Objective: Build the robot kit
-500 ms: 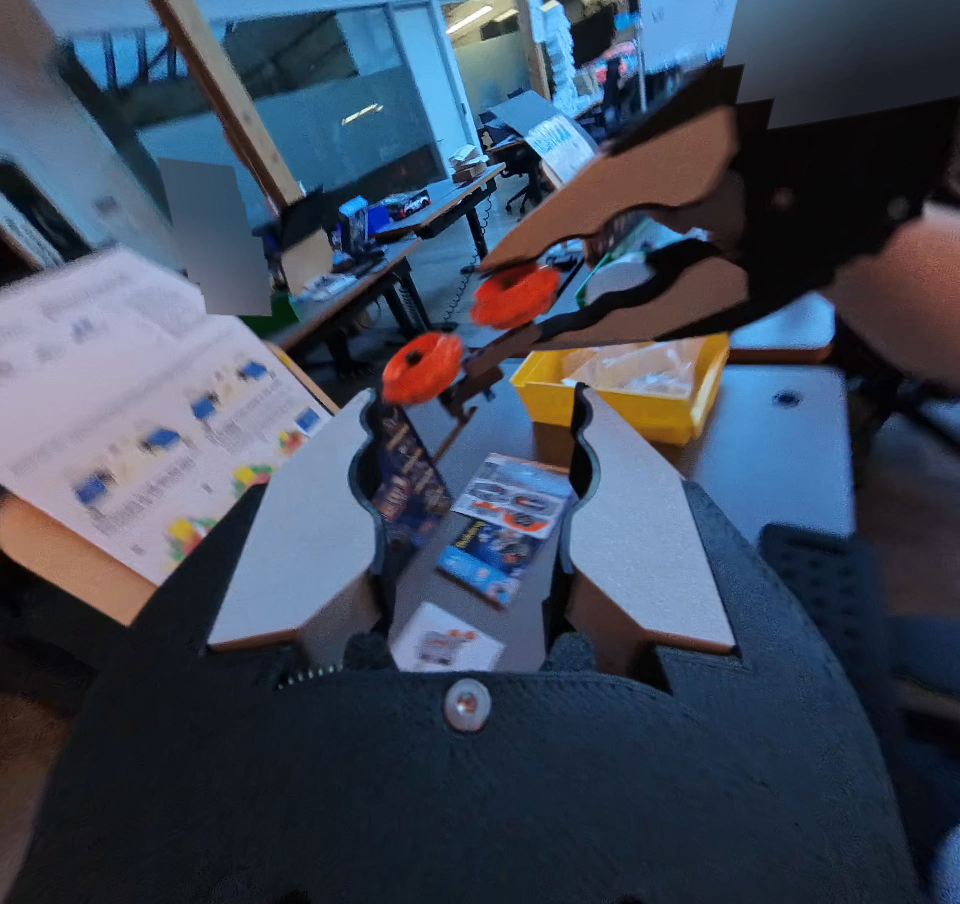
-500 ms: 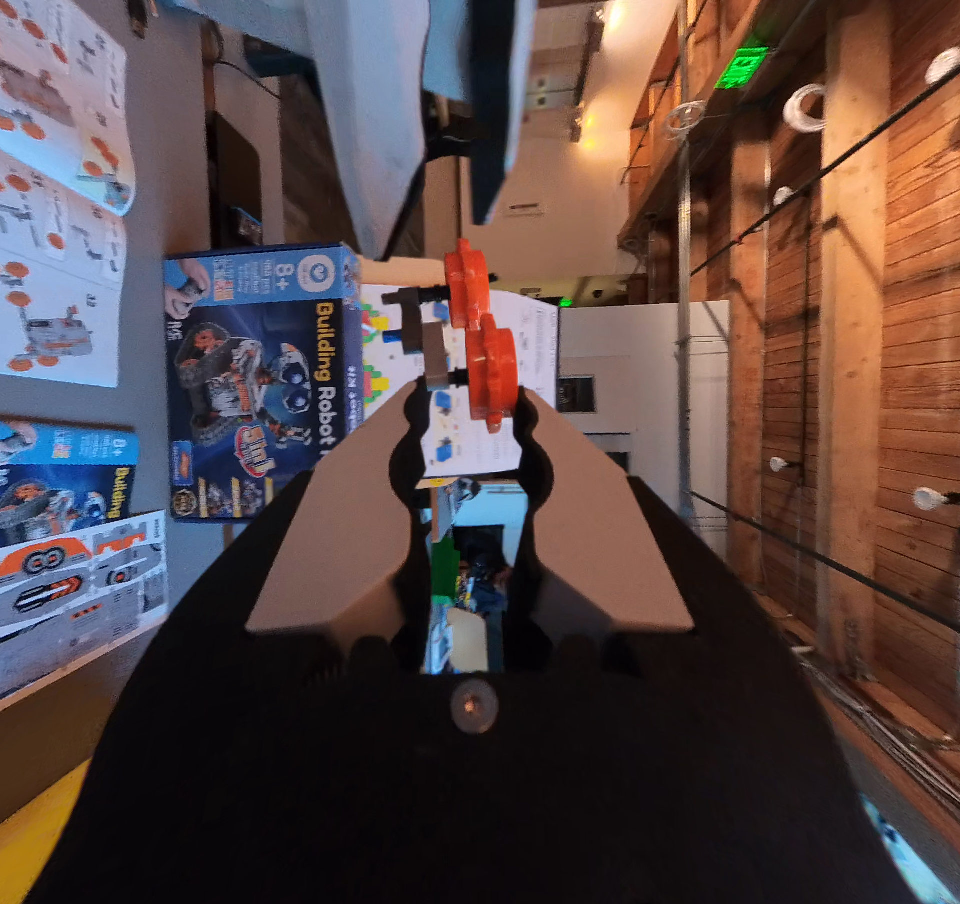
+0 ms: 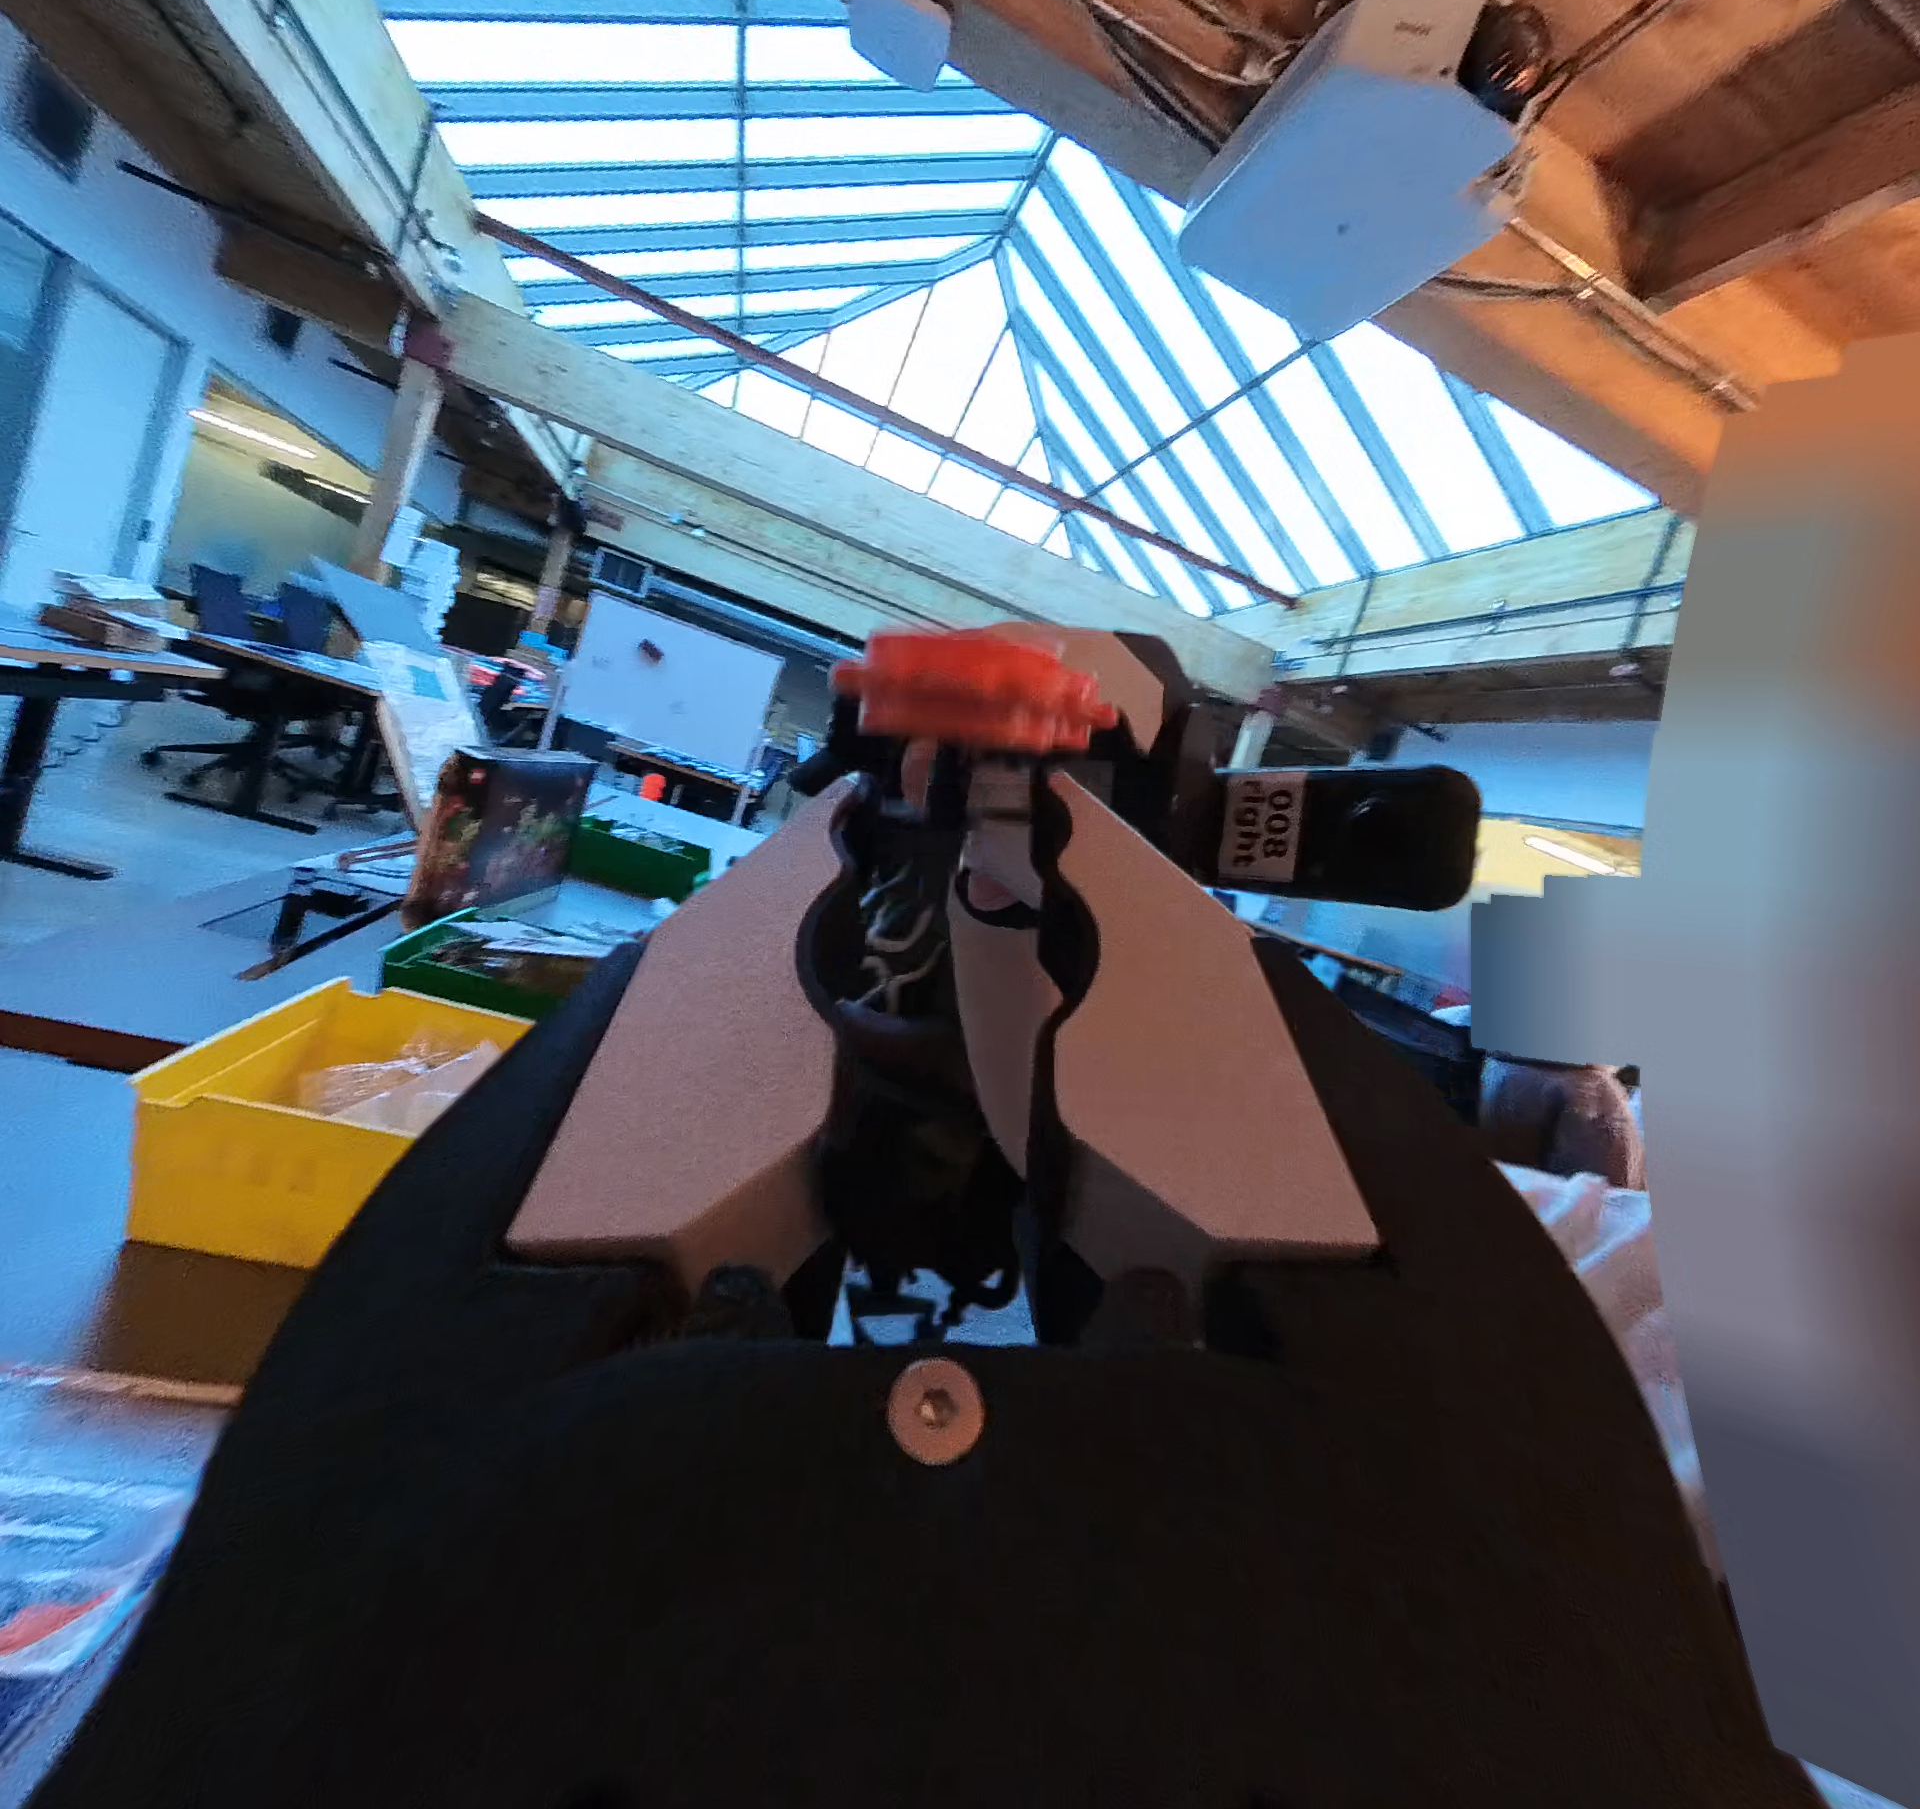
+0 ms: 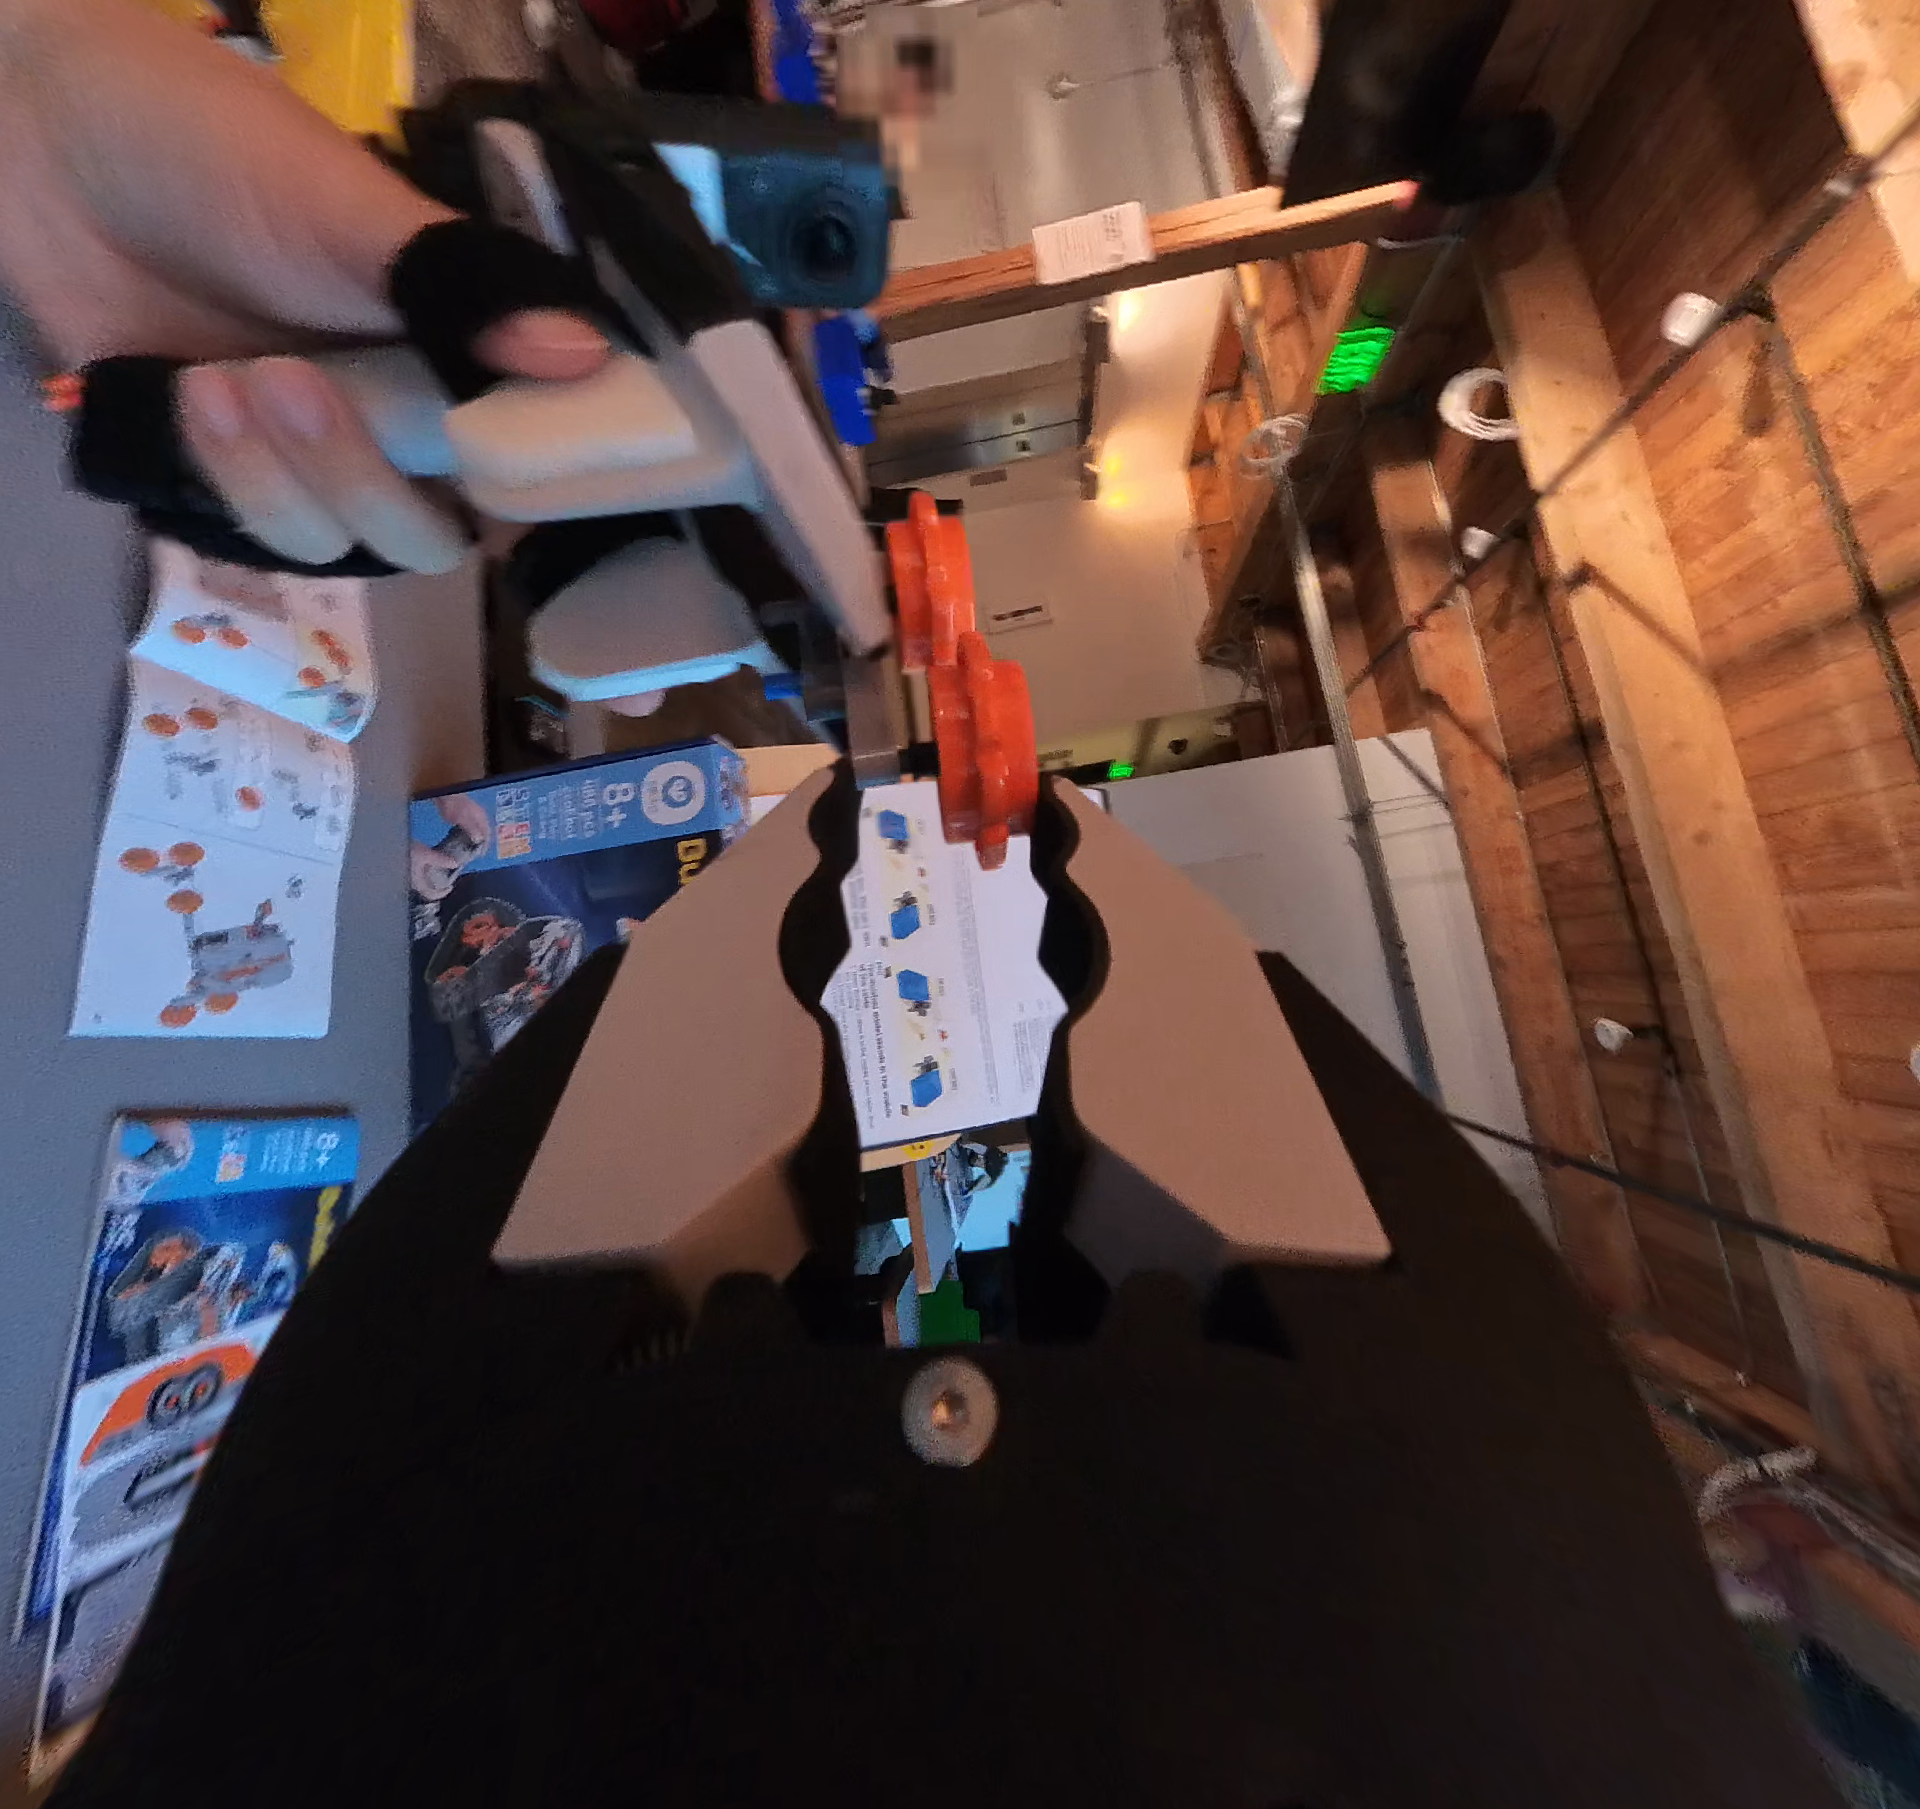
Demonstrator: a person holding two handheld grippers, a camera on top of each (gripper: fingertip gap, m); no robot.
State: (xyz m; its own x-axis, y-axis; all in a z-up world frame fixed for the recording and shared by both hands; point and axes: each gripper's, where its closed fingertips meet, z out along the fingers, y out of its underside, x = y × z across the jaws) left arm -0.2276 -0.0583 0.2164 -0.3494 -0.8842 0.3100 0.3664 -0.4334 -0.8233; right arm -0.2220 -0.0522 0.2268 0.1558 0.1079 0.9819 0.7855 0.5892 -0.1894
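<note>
Two orange gears point(image 4: 961, 679) side by side between both tools' tips

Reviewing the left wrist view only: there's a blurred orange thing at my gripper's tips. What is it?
Observer: The right wrist view shows two orange toothed plastic gears, meshed side by side on a small grey bracket.
Operator: What holds them?
Observer: The right gripper has the lower gear and the bracket between its fingertips.
Operator: And my left gripper?
Observer: One of its grey fingers reaches to the upper gear; whether the gripper is clamped on anything is unclear.
</note>
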